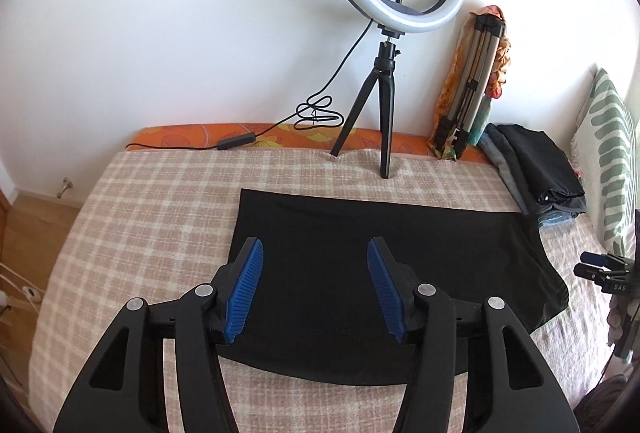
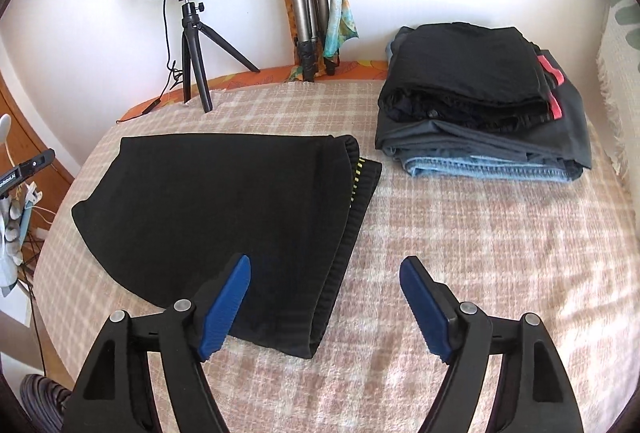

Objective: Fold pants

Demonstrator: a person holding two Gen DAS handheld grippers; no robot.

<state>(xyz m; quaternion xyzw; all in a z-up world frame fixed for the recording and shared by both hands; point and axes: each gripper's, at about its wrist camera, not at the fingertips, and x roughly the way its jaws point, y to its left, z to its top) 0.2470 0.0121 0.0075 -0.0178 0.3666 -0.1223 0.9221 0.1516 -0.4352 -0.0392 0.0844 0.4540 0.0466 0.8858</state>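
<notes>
Black pants (image 1: 360,253) lie folded flat on the checked bed cover, also in the right wrist view (image 2: 224,201), with the ribbed waistband (image 2: 352,217) at their right end. My left gripper (image 1: 316,253) is open and empty, hovering above the pants' left part. My right gripper (image 2: 326,273) is open and empty, hovering above the waistband end near the front edge. The other gripper's tip shows at the edge of each view, on the right (image 1: 604,273) and on the left (image 2: 28,169).
A ring light on a small tripod (image 1: 384,113) stands at the back of the bed, its cable (image 1: 280,125) trailing left. A folded tripod with a scarf (image 2: 308,5) leans on the wall. A stack of folded clothes (image 2: 480,113) sits back right. A pillow (image 1: 608,157) lies far right.
</notes>
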